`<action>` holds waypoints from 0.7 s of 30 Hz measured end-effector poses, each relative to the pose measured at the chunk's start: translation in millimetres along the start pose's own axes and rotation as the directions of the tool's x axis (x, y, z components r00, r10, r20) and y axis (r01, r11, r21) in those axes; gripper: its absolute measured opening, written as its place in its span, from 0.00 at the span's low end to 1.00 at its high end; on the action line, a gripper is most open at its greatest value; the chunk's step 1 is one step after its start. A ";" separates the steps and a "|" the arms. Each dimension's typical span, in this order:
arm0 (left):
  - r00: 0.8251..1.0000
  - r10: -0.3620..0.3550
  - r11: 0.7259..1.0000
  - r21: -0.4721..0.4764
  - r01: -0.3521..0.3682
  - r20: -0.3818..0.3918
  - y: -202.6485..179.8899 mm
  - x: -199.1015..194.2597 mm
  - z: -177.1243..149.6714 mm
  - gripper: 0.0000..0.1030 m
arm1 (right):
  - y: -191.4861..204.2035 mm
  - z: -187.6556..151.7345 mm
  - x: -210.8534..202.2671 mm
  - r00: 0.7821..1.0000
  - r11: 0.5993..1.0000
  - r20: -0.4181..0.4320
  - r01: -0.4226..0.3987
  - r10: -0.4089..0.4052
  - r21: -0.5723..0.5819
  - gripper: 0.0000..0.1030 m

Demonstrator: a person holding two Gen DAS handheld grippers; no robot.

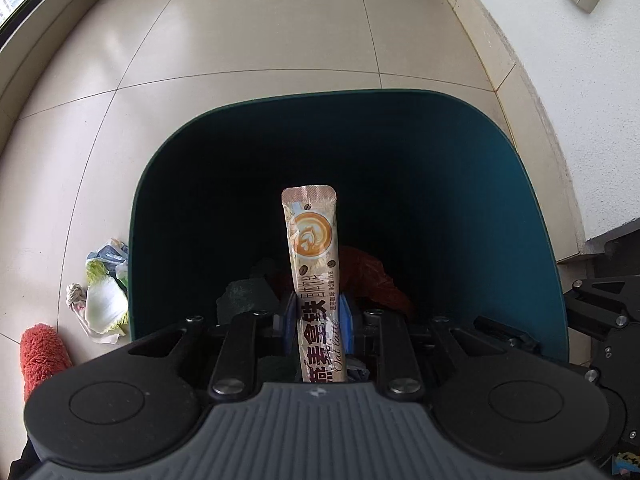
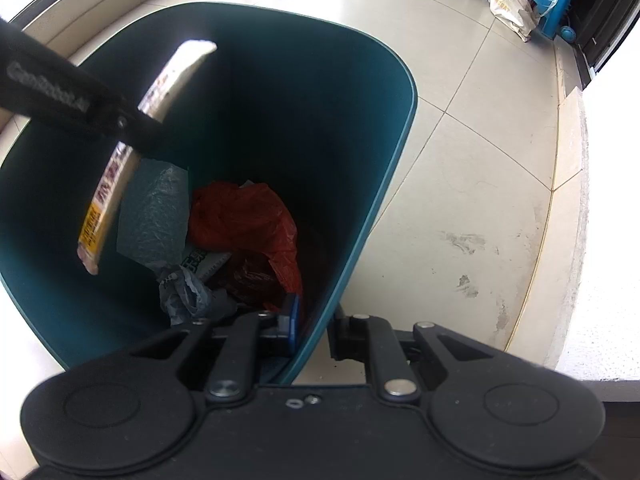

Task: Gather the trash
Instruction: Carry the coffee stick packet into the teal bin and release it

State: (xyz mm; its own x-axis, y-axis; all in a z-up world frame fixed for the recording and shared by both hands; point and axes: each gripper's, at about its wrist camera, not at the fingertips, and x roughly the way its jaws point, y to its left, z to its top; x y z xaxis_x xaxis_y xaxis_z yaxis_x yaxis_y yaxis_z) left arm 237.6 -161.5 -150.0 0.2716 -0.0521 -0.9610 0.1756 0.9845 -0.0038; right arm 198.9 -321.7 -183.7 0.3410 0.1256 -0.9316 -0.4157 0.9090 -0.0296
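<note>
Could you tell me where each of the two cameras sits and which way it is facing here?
Left wrist: on the left tongs, looking steeply down into the teal bin; its own tongs show, shut on a coffee sachet.
Right wrist: on the right tongs, looking down along the bin wall they clamp; the left tongs cross its upper left.
Shared: bin, sachet, red bag inside.

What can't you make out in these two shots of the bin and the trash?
- Left wrist view: bin interior dark; the coffee sachet and left hand-held gripper hide its contents.
- Left wrist view: floor litter partly behind the bin wall.
- Right wrist view: sachet print blurred.
</note>
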 end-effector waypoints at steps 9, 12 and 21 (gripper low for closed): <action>0.996 -0.008 1.000 0.029 0.010 -0.085 -14.4 32.7 -1.4 0.23 | -2.5 0.3 -2.0 1.000 1.000 0.003 -0.005 0.005 0.005 0.13; 0.995 -0.046 0.999 0.022 0.048 -0.089 -9.8 32.1 -3.3 0.27 | -2.1 0.2 -1.8 1.000 1.000 0.003 -0.005 0.005 0.006 0.13; 0.983 -0.180 0.984 -0.010 0.180 0.041 11.5 -21.8 -15.1 0.67 | -2.2 0.0 -1.4 1.000 1.000 0.002 -0.004 0.004 0.005 0.13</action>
State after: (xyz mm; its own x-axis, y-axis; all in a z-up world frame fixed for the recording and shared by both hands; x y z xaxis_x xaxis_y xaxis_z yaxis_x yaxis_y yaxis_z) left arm 219.4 -146.5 -133.3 0.2745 -0.2350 -0.9324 0.2118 0.9606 -0.1798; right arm 199.4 -323.9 -182.3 0.3412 0.1306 -0.9309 -0.4126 0.9106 -0.0235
